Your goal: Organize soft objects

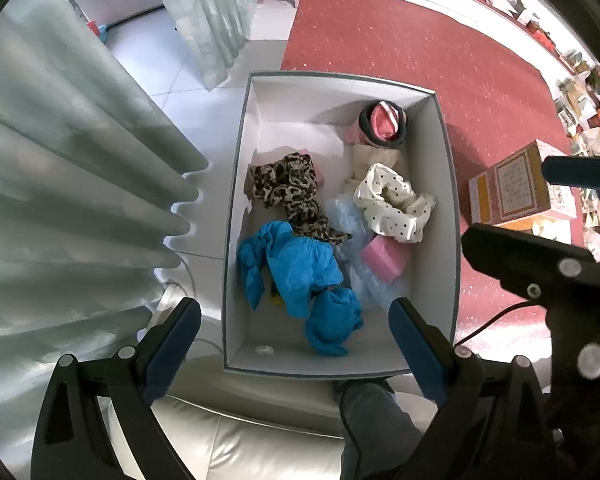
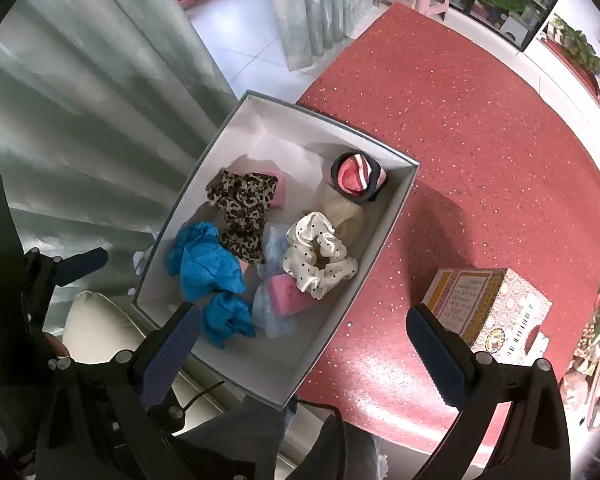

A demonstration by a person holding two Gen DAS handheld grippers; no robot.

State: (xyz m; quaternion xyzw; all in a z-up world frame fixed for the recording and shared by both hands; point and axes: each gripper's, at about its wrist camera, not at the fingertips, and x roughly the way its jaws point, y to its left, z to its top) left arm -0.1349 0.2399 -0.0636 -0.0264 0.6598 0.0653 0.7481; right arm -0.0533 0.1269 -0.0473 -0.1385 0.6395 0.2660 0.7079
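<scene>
both grippers hang above the white box (image 1: 240,208) with nothing between their fingers. the left gripper (image 1: 296,344) is spread wide over the box's near end, and the right gripper (image 2: 302,344) is spread wide over the box's near right corner.

inside the box, at the near end, lies a crumpled bright blue cloth (image 1: 296,272), its lower lobe closest to the near wall. a small white round thing (image 1: 263,349) sits on the box floor just nearer than it; what it is cannot be told. just right of the blue cloth lies a pale blue sheer piece (image 1: 352,216) with a pink block (image 1: 384,258) resting on it. past the blue cloth, toward the box's left wall, a leopard-print scrunchie (image 1: 292,192) drapes over part of the blue cloth, with another pink piece (image 2: 277,194) peeking from under its far edge. on the box's right side, a white polka-dot scrunchie (image 1: 392,204) sits touching the pink block. beyond it is a cream fabric item (image 1: 374,158), and in the far right corner a pink and black rolled item (image 1: 382,124).

the box rests partly on a red carpet (image 1: 420,40). right of the box, on the carpet, stands a patterned carton (image 2: 488,304).
</scene>
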